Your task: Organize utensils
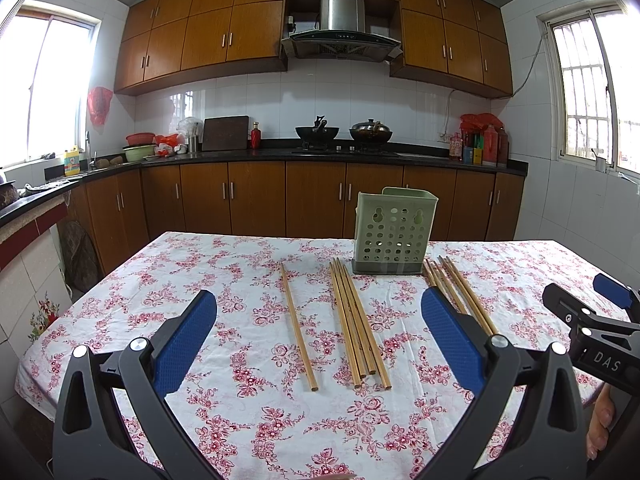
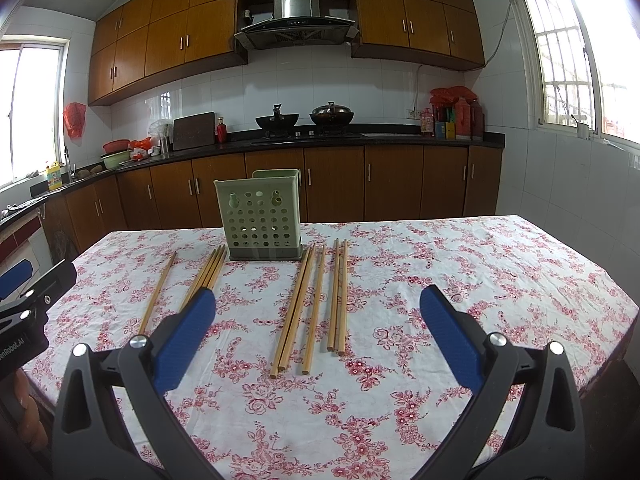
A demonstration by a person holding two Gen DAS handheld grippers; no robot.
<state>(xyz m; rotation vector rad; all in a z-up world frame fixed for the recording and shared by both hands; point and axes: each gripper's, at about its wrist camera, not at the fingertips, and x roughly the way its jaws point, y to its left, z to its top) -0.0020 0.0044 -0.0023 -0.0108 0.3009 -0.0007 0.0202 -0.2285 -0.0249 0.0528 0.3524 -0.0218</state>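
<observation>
Above the floral tablecloth, left gripper and right gripper hover wide open, holding nothing. Loose chopsticks lie flat either side of the upright green holder.

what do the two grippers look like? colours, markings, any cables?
Both match: left gripper and right gripper have black plastic clamp-style arms with silver round pivot bolts, ending in blue textured finger pads. Seen from the left camera, the right gripper's body carries white "DAS" lettering; from the right camera, the left one shows white text ending in "Robot.AI". No cables or sleeves visible.
</observation>
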